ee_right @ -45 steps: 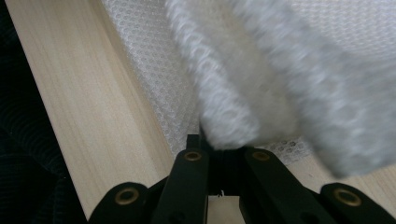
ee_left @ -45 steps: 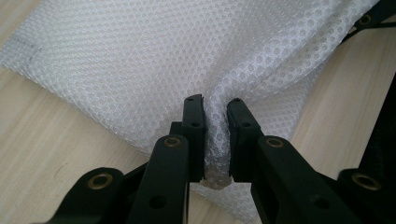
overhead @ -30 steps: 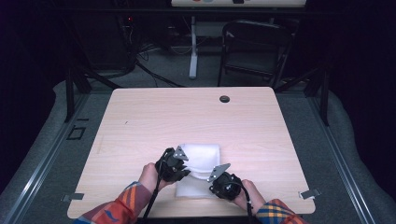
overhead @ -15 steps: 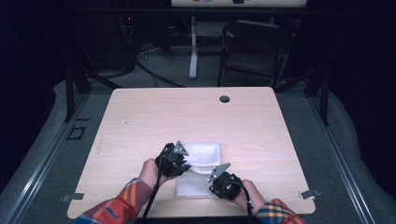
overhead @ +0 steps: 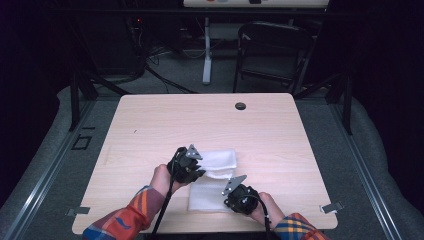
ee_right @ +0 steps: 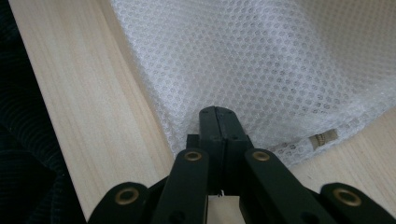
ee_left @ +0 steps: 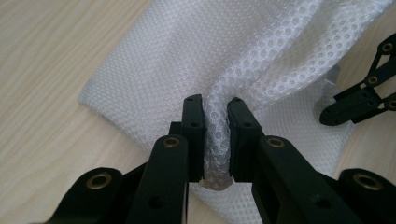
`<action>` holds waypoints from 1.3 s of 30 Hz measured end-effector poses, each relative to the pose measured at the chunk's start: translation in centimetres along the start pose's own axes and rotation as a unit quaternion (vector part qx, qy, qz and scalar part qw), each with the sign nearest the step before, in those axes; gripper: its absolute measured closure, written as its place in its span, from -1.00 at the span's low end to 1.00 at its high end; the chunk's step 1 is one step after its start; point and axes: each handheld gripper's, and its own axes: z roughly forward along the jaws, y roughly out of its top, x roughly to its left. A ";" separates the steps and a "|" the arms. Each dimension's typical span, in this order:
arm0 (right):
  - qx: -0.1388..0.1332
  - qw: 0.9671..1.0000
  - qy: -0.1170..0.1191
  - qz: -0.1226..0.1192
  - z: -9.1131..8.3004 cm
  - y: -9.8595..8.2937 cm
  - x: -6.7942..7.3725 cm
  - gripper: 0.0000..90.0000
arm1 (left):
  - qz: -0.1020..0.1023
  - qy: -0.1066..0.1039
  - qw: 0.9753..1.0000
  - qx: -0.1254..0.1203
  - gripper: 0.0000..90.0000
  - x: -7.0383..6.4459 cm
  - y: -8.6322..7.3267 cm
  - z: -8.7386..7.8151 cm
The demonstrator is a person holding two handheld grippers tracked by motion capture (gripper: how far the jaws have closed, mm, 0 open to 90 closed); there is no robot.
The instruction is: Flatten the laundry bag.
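White mesh bag (overhead: 212, 182) pinched by left tool (ee_left: 215, 123) and right tool (ee_right: 219, 122)

Light wooden table (overhead: 150, 130), white mesh bag (overhead: 212, 187) lying near its front edge

No text, label, brand, number or sign can be read on anything in these views.

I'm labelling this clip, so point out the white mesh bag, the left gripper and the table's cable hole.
white mesh bag (overhead: 210, 196), high view, flat lower part.
left gripper (ee_left: 215, 135), left gripper view, between its fingertips, on pinched mesh.
cable hole (overhead: 240, 106), high view, its centre.
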 end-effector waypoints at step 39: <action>0.026 1.000 0.006 -0.009 -0.3 0.1 -0.3 1.00 | -0.029 0.042 0.999 -0.016 0.76 4.0 3.1 1.5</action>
